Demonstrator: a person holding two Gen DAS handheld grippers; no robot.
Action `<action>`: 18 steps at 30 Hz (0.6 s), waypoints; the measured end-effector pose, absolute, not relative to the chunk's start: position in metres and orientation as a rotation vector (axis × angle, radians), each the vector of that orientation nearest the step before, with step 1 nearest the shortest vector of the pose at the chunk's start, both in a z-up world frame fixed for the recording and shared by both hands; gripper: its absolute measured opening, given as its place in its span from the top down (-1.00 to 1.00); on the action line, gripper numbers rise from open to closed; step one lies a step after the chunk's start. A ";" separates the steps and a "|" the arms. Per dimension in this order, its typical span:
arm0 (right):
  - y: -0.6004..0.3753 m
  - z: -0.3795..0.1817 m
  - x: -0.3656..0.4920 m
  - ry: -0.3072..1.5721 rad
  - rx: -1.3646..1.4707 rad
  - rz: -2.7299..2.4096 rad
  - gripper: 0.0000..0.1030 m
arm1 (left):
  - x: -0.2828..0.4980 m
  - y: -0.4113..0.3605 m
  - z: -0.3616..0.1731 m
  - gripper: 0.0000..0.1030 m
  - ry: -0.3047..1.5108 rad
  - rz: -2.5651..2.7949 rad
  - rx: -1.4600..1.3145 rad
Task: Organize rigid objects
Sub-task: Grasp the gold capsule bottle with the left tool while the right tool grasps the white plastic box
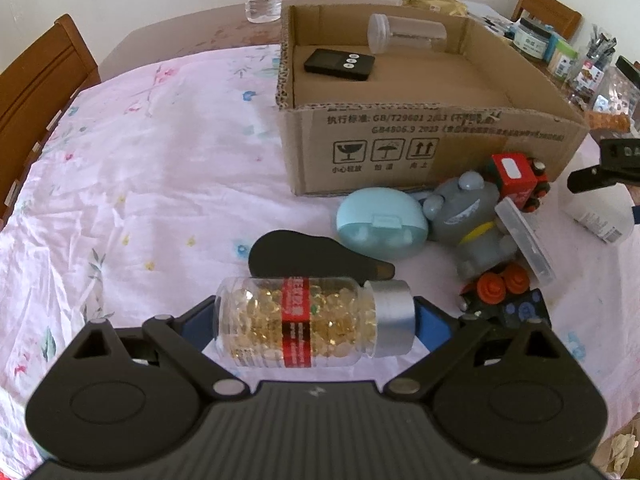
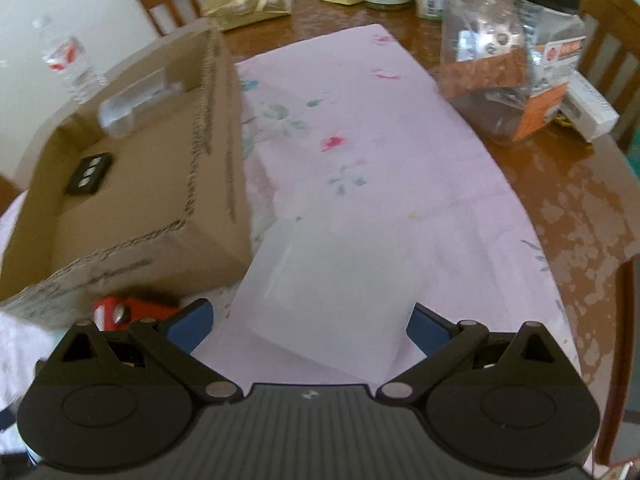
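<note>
The left gripper (image 1: 316, 322) is clamped end to end on a clear capsule bottle (image 1: 298, 322), one blue pad on its base and the other on its silver cap (image 1: 394, 318). The bottle lies crosswise between the fingers, above the pink floral cloth (image 1: 140, 184). It is packed with golden, translucent capsules and wears a red and black label band round its middle.

Just beyond it a flat black paddle-shaped piece (image 1: 308, 254) lies on the cloth. To the right come a pale blue oval case (image 1: 380, 224), a grey toy figure (image 1: 476, 220), a clear plastic lid (image 1: 524, 240) leaning against it, and a red toy train (image 1: 516, 180) close to the front wall of the cardboard box (image 1: 432, 152). Inside the box a black remote (image 1: 340, 65) lies flat on the floor and a clear jar (image 1: 406, 33) lies on its side by the far wall.

In the right wrist view, the box (image 2: 216, 184) is on the left. The right gripper (image 2: 310, 326) has its blue pads against either side of a white, frosted container (image 2: 324, 300) and grips it above the cloth; motion blur hides its details. A large clear jar with an orange label (image 2: 512, 64) stands on the bare wooden table (image 2: 568, 200) at the far right.
</note>
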State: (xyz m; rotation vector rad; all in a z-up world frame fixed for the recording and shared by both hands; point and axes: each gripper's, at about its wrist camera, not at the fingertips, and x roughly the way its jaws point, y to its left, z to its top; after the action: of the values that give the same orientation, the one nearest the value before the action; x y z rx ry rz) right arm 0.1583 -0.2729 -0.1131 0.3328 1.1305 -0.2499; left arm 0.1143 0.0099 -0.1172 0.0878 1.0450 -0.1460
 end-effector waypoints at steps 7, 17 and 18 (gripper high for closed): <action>-0.271 -0.113 0.158 1.162 0.302 -0.333 -0.84 | 0.119 0.011 -0.118 -0.90 1.043 -0.151 0.081; -0.284 -0.117 0.143 1.209 0.275 -0.349 -0.71 | 0.119 0.011 -0.118 -0.90 1.048 -0.138 0.095; -0.284 -0.118 0.145 1.207 0.268 -0.354 -0.72 | 0.119 0.010 -0.119 -0.89 1.048 -0.133 0.098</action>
State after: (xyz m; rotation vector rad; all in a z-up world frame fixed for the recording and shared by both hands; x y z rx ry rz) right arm 0.1451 -0.2842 -0.1175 0.2678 1.2066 -0.3543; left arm 0.1191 0.0098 -0.1190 0.0977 1.0481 -0.1325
